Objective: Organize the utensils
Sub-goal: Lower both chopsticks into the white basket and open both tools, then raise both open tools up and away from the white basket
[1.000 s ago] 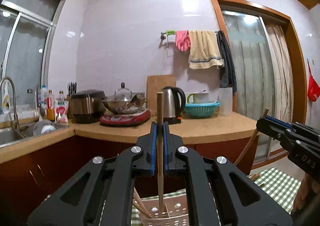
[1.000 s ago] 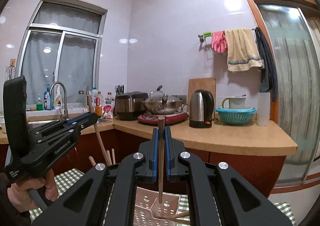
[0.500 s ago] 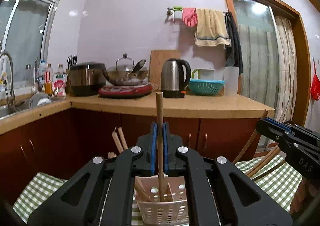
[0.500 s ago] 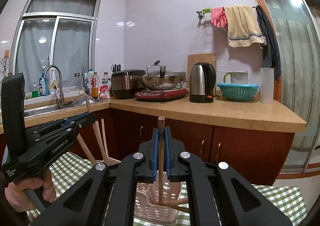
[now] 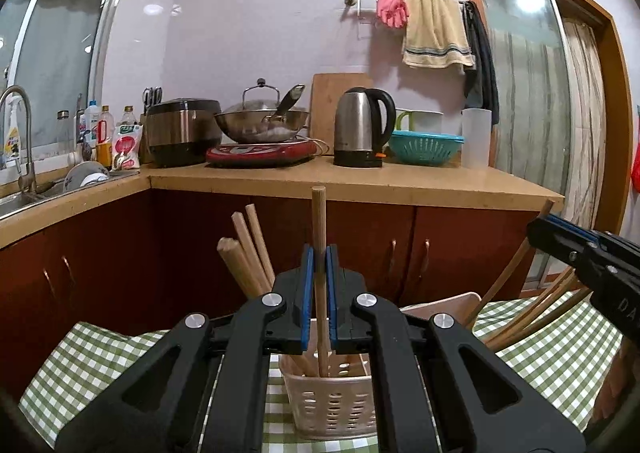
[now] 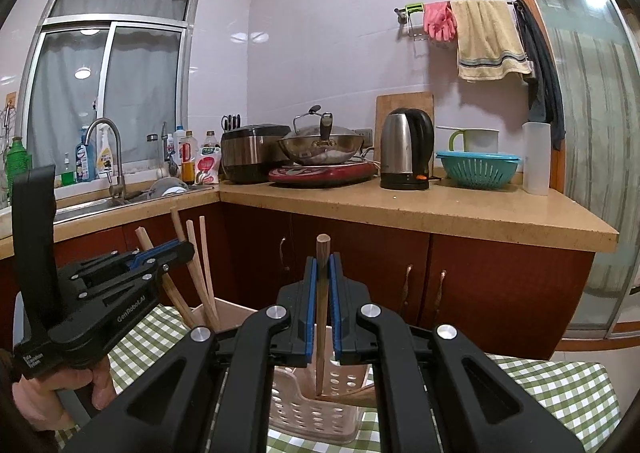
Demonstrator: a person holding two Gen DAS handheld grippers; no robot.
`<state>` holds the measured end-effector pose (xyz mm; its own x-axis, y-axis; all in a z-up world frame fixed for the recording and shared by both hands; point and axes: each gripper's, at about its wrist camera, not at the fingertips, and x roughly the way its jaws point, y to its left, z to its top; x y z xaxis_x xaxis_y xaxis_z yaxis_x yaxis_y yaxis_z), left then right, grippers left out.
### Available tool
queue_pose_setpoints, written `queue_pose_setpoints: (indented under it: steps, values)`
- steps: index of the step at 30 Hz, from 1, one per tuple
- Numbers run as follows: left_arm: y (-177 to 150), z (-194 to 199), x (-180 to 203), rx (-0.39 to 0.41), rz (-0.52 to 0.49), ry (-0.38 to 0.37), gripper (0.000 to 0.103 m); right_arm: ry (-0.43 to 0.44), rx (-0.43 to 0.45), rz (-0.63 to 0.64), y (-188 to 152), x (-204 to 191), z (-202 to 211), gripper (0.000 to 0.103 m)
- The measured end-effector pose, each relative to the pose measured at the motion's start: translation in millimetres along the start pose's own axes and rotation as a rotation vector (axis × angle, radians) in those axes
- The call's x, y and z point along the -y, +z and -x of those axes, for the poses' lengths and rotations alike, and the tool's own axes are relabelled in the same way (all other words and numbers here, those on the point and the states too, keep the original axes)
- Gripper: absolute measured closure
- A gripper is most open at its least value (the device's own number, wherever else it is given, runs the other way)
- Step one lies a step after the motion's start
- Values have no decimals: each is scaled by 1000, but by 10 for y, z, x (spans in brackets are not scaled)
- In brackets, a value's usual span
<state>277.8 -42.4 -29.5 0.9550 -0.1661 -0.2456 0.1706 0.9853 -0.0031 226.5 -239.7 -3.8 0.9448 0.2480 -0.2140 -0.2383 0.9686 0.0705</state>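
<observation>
Two claws are each gripping one chopstick over a slotted basket on a green checked cloth.

The pale basket (image 5: pixel 332 401) is sitting at 6 o'clock below the left claw (image 5: pixel 319 285), which is clamping an upright light chopstick (image 5: pixel 319 221) whose lower end is reaching inside it. The right claw (image 6: pixel 321 293) is pinching a darker chopstick (image 6: pixel 322 249), tip down in the basket.

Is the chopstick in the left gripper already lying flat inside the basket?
No, the chopstick stands upright, clamped in the left gripper, with its lower end inside the basket.
</observation>
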Motion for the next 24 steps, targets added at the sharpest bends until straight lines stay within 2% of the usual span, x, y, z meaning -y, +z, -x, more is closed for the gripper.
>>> queue_pose_setpoints:
  steps: [2, 3, 5, 7, 9, 14, 18, 24]
  values:
    - [1, -2, 0, -3, -1, -1, 94, -1, -2, -3, -4, -1, 11, 96]
    - [-2, 5, 2, -3, -5, 1, 89, -2, -2, -4, -2, 1, 5, 96]
    - [1, 11, 5, -2, -4, 3, 74, -4, -10, -3, -5, -2, -4, 95]
    - [2, 14, 2, -1, 0, 9, 52, -6, -14, -8, -13, -1, -3, 88]
    - [-3, 35, -10, 7, 8, 16, 47, -13, -11, -9, -23, -6, 6, 76]
    - [-4, 46, 17, 6, -3, 13, 36, -19, -8, -6, -35, -15, 24, 60]
    - [4, 95, 67, 23, -26, 15, 23, -21, -10, -8, -41, -17, 39, 54]
    - [40, 111, 105, 38, -37, 21, 13, -34, -1, -7, -45, 2, 67, 43]
